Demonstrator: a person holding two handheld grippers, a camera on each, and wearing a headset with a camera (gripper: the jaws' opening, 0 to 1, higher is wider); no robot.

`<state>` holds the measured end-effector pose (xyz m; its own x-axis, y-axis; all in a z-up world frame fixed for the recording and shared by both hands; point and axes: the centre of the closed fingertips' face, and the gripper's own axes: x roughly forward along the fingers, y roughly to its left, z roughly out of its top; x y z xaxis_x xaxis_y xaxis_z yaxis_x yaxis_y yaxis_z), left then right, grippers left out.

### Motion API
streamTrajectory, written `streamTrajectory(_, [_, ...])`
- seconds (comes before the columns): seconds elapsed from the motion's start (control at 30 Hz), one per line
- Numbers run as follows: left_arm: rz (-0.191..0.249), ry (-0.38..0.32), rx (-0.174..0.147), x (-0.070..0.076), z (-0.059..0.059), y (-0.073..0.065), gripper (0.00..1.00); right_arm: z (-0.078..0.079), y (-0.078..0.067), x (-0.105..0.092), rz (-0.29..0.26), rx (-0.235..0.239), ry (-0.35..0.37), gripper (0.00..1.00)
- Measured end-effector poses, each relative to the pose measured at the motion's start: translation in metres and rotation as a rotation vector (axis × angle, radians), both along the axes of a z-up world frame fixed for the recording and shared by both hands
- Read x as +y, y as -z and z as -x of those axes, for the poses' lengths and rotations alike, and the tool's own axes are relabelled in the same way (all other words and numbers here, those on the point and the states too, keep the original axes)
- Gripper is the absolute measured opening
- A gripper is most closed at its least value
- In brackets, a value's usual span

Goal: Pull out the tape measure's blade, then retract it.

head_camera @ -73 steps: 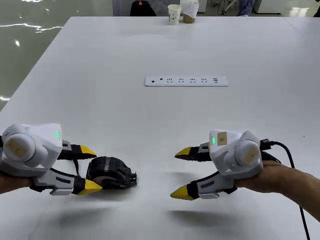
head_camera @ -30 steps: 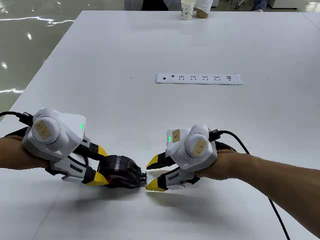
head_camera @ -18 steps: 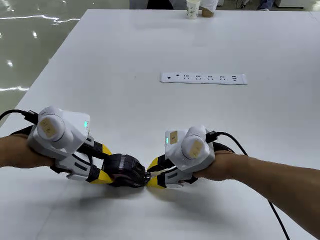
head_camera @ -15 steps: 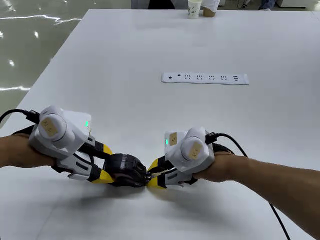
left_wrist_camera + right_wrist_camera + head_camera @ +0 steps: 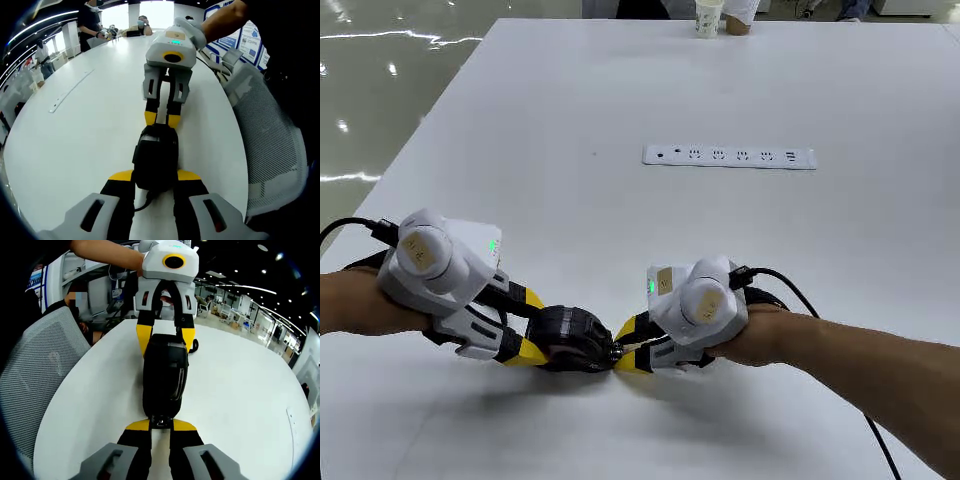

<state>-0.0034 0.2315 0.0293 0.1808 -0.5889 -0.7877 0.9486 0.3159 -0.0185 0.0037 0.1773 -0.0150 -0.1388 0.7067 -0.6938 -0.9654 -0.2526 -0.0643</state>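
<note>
Your left gripper [image 5: 527, 325] is clamped on the black case of the tape measure [image 5: 570, 340], which sits on the table [image 5: 620, 100] close to its near edge. Your right gripper [image 5: 628, 346] is narrowed almost closed at the case's mouth. It seems to be pinching the blade's tip, though that part is too small to be sure.

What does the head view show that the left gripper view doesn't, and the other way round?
Head view: the left gripper seen from above, with the hand that holds it, and a white paper cup at the table's far end.
Left gripper view: a grey mesh chair beside the table and people at its far end.
Both: the black tape measure clamped in the left gripper, the right gripper pinching its front end, the white table and the white power strip.
</note>
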Motion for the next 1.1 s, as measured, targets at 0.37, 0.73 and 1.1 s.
streamTrajectory(0.37, [-0.002, -0.006, 0.002, 0.000, 0.000, 0.000, 0.23, 0.000, 0.000, -0.002, 0.004, -0.004, -0.004, 0.09])
streamTrajectory(0.73, [-0.003, -0.011, 0.005, -0.001, 0.000, 0.000, 0.23, -0.002, 0.000, -0.010, 0.010, -0.001, -0.003, 0.09])
streamTrajectory(1.1, [-0.008, -0.009, 0.010, -0.001, 0.000, 0.000, 0.23, -0.004, 0.001, -0.020, 0.019, 0.002, 0.004, 0.09])
